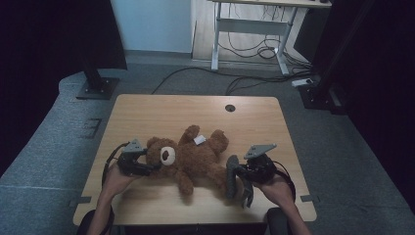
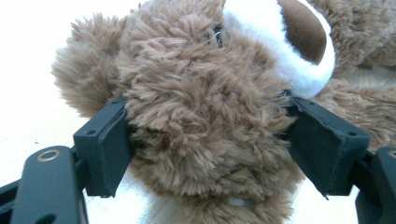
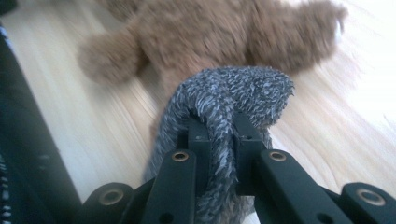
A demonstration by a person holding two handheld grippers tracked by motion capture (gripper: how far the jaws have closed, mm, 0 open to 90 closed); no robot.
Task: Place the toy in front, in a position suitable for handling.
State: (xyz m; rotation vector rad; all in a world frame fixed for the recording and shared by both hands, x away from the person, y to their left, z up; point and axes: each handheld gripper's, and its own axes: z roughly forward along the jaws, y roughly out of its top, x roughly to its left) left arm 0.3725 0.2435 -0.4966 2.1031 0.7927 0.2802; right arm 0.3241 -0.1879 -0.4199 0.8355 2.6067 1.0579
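Note:
A brown teddy bear (image 1: 195,159) lies on its back across the wooden table (image 1: 147,112), its head with the white muzzle (image 1: 167,155) pointing left. My left gripper (image 1: 149,166) is closed around the head, and both pads (image 2: 109,140) press into the fur of the bear (image 2: 205,116). My right gripper (image 1: 236,175) hovers just right of the bear's lower leg. It is shut on a grey fuzzy cloth (image 1: 231,177) that hangs down from the jaws. In the right gripper view the grey cloth (image 3: 233,93) drapes over my right gripper (image 3: 219,135), with the bear (image 3: 210,37) blurred beyond it.
A white tag (image 1: 199,140) lies on the bear's belly. A round cable hole (image 1: 230,107) sits near the table's far edge. On the floor beyond are a black stand base (image 1: 98,88), cables (image 1: 254,51) and a white desk frame (image 1: 249,24).

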